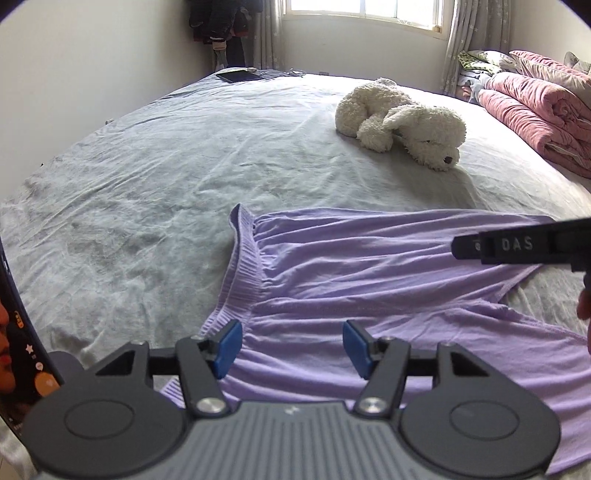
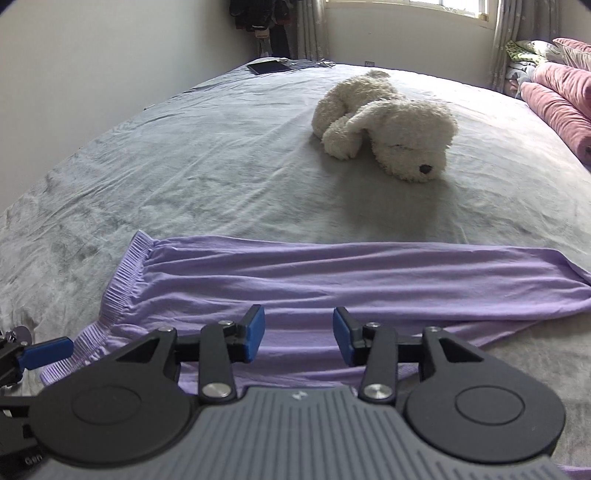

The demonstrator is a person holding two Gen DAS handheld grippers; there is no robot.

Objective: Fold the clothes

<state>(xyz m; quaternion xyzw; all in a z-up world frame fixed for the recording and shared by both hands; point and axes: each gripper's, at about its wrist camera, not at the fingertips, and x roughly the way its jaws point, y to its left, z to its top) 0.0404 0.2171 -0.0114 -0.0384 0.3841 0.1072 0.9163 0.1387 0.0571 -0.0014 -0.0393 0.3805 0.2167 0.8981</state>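
Both cameras ride low over the near edge of the bed (image 1: 155,155), each tilted down and looking across the grey sheet toward the far wall and the window (image 1: 362,14).

The left wrist view sits close above the waistband end of the lilac trousers (image 1: 369,280), its own left gripper (image 1: 291,345) filling the bottom. The other tool's black finger reaches in from the right edge.

The right wrist view looks the same way from further right, over the right gripper (image 2: 299,339), with a blue pad of the left tool at its left edge.

Both share the trousers, the white plush dog (image 2: 388,122), the tablet (image 1: 240,76) at the far corner and the pink quilt (image 1: 535,110).
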